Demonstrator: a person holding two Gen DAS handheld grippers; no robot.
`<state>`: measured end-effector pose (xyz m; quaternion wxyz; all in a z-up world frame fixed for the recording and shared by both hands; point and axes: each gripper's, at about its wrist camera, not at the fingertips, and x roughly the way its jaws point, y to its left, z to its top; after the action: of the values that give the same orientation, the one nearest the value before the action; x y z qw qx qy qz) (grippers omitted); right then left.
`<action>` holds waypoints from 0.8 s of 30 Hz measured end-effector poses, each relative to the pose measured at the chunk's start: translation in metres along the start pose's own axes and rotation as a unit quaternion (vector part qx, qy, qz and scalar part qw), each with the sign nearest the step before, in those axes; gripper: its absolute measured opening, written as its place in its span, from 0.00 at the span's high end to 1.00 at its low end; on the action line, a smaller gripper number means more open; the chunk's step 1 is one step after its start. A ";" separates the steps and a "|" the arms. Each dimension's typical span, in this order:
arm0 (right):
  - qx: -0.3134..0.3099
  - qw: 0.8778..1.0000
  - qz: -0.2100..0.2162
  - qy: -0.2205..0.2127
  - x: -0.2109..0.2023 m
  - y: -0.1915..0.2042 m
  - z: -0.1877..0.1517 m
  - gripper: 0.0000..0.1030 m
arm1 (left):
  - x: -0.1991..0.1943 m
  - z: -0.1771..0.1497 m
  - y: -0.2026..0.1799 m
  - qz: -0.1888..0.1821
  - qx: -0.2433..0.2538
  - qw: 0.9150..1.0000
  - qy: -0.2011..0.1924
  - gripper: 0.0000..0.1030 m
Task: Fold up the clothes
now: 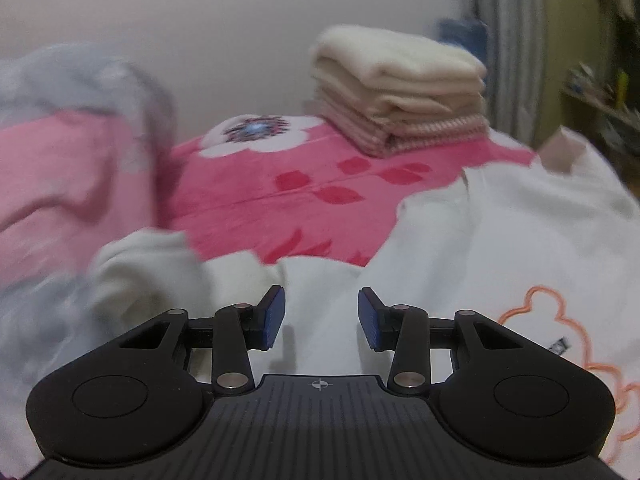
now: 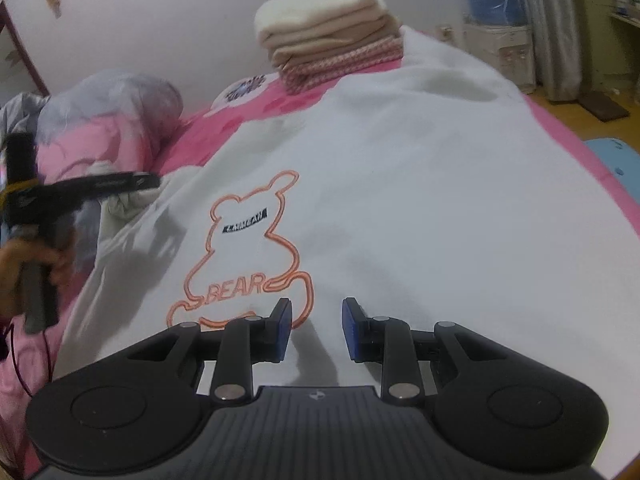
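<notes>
Sweatshirt (image 2: 400, 184): white, spread flat over the bed, orange bear outline (image 2: 244, 248) with "BEAR" lettering seen face up in the right wrist view.
Sweatshirt, left wrist view (image 1: 500, 240): the white cloth is seen under and ahead of the jaws; part of the bear outline is seen at the lower right.
Sleeve (image 1: 148, 268): a bunched white fold is seen at the sweatshirt's left edge, blurred, just ahead of the left gripper.
Bed (image 1: 280, 184): covered by a pink sheet with red petals and a white flower print.
Stack (image 2: 332, 28): folded cream and pink-striped cloths are piled at the far end of the bed, just beyond the sweatshirt's far edge.
Bedding (image 2: 112, 120): a pink and grey bundle is heaped at the left of the bed, beside the sweatshirt.
Left gripper (image 1: 321, 318): jaws are held apart at a moderate gap, nothing between the pads; white cloth is seen below them.
Left gripper, side view (image 2: 120, 182): held out over the sweatshirt's left edge by a hand (image 2: 24, 264); blurred.
Right gripper (image 2: 316, 330): jaws are held apart at a narrower gap, empty; placed over the sweatshirt just right of the bear outline. Contact with the cloth cannot be told.
</notes>
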<state>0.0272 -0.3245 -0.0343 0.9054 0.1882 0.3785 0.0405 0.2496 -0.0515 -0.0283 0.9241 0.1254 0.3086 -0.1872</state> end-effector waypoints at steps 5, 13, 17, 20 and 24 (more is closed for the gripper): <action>-0.016 1.000 0.013 -0.005 0.004 -0.002 0.000 0.71 | 0.040 0.004 0.003 -0.009 0.030 0.999 0.005 0.68; -0.071 0.997 0.015 -0.007 0.011 0.003 -0.003 0.67 | 0.059 -0.011 0.004 -0.035 0.029 0.999 0.006 0.75; -0.099 0.995 0.010 -0.012 0.012 0.007 -0.005 0.67 | 0.058 -0.015 0.003 0.006 0.013 1.000 -0.017 0.97; -0.104 0.994 0.010 -0.013 0.011 0.007 -0.005 0.67 | 0.055 -0.014 0.006 0.017 -0.007 0.999 -0.028 0.99; -0.100 0.995 0.013 -0.014 0.012 0.005 -0.004 0.67 | 0.043 -0.011 0.010 0.046 -0.017 0.997 -0.065 0.99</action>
<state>0.0327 -0.3160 -0.0428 0.9243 0.1019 0.3574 0.0874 0.2796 -0.0501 -0.0624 0.9518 0.1109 0.2452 -0.1473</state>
